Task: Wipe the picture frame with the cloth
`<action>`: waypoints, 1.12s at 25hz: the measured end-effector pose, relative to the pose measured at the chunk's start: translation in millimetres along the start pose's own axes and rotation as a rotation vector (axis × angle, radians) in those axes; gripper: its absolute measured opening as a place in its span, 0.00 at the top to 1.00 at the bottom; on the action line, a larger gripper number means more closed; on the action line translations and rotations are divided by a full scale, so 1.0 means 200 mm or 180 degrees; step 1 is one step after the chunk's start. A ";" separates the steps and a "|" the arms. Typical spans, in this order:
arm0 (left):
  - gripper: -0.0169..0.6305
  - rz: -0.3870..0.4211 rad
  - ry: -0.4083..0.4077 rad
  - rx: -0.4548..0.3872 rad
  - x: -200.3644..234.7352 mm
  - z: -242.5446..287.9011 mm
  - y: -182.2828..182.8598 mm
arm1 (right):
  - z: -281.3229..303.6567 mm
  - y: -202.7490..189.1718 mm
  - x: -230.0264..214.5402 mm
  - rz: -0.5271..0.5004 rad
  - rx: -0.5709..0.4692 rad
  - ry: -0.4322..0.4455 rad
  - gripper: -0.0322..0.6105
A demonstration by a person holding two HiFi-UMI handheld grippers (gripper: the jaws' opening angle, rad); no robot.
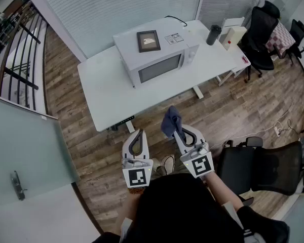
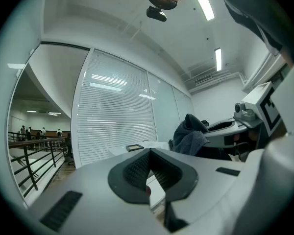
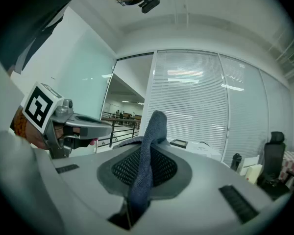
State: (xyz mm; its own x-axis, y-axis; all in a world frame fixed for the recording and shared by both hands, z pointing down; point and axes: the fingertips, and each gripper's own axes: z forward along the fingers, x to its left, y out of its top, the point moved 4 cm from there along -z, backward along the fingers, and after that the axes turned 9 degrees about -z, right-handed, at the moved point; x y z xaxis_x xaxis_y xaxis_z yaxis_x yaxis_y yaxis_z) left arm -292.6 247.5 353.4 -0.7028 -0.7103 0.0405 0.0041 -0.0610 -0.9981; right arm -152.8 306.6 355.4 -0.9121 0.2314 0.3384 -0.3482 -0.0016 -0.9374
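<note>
Holding a dark blue-grey cloth (image 3: 151, 136) pinched in my right gripper (image 1: 179, 132), pads pressed on its fold; the free end stands up past the jaw tips. My left gripper (image 1: 138, 132) has its jaws pressed together, nothing between them. Both point level, side by side, over the brown wood-plank floor (image 1: 91, 140), short of the white rectangular table (image 1: 104, 92). The small dark-bordered picture frame (image 1: 148, 40) lies flat on top of the white microwave oven (image 1: 159, 67), which stands on that table, well apart from the cloth. A black cylindrical tumbler (image 1: 213, 34) and a cream box (image 1: 234, 36) stand at the table's far right end. A black office chair (image 1: 266, 168) is just to my right.
</note>
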 end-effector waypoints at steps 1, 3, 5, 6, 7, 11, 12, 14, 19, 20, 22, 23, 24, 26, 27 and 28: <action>0.97 0.0000 0.0012 0.0001 0.01 0.01 -0.01 | 0.02 -0.01 -0.02 -0.0038 0.0039 -0.0040 0.91; 0.96 -0.0011 0.0029 -0.0003 0.01 0.03 -0.01 | 0.05 -0.03 -0.05 -0.0043 0.0071 -0.0106 0.91; 0.96 -0.0015 0.0036 -0.0001 0.01 0.05 -0.01 | 0.06 -0.03 -0.09 0.0056 0.0025 -0.0111 0.91; 0.96 -0.0012 0.0040 0.0012 0.01 0.07 -0.01 | 0.07 -0.03 -0.11 0.0096 0.0004 -0.0087 0.91; 0.96 -0.0020 0.0051 0.0033 0.01 0.09 -0.01 | 0.08 -0.04 -0.13 0.0110 -0.0008 -0.0044 0.91; 0.96 -0.0039 0.0140 0.0125 0.02 0.24 0.00 | 0.17 -0.08 -0.26 0.0088 -0.0019 0.0159 0.91; 0.97 -0.0023 0.0172 0.0137 0.03 0.29 0.00 | 0.20 -0.08 -0.31 0.0102 -0.0040 0.0200 0.91; 0.96 0.0012 0.0252 0.0155 0.03 0.40 0.01 | 0.28 -0.10 -0.42 0.0126 -0.0101 0.0288 0.91; 0.96 0.0103 0.0427 0.0172 0.00 0.70 0.06 | 0.47 -0.16 -0.72 0.0079 -0.0280 0.0469 0.91; 0.96 0.0137 0.0461 0.0176 -0.01 0.77 0.07 | 0.52 -0.18 -0.78 0.0094 -0.0310 0.0508 0.91; 0.96 0.0179 0.0544 0.0203 -0.04 0.88 0.09 | 0.61 -0.22 -0.88 0.0150 -0.0380 0.0588 0.91; 0.96 0.0176 0.0597 0.0222 -0.05 0.93 0.09 | 0.65 -0.24 -0.92 0.0171 -0.0416 0.0637 0.91; 0.96 0.0161 0.0659 0.0244 -0.06 0.97 0.09 | 0.68 -0.25 -0.96 0.0173 -0.0442 0.0700 0.91; 0.96 0.0104 0.0798 0.0294 -0.09 1.03 0.07 | 0.73 -0.29 -1.02 0.0146 -0.0459 0.0849 0.91; 0.96 0.0070 0.0854 0.0325 -0.10 1.05 0.06 | 0.75 -0.30 -1.04 0.0145 -0.0464 0.0915 0.91; 0.96 0.0042 0.0888 0.0359 -0.11 1.06 0.04 | 0.77 -0.32 -1.06 0.0157 -0.0477 0.0969 0.91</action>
State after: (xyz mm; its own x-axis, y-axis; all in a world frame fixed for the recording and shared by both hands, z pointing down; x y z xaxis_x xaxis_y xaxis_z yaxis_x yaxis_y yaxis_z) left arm -126.7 113.3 353.3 -0.8704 -0.4923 -0.0023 0.0827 -0.1415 -0.9865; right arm 29.8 107.1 355.2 -0.8128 0.5143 0.2736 -0.2491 0.1178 -0.9613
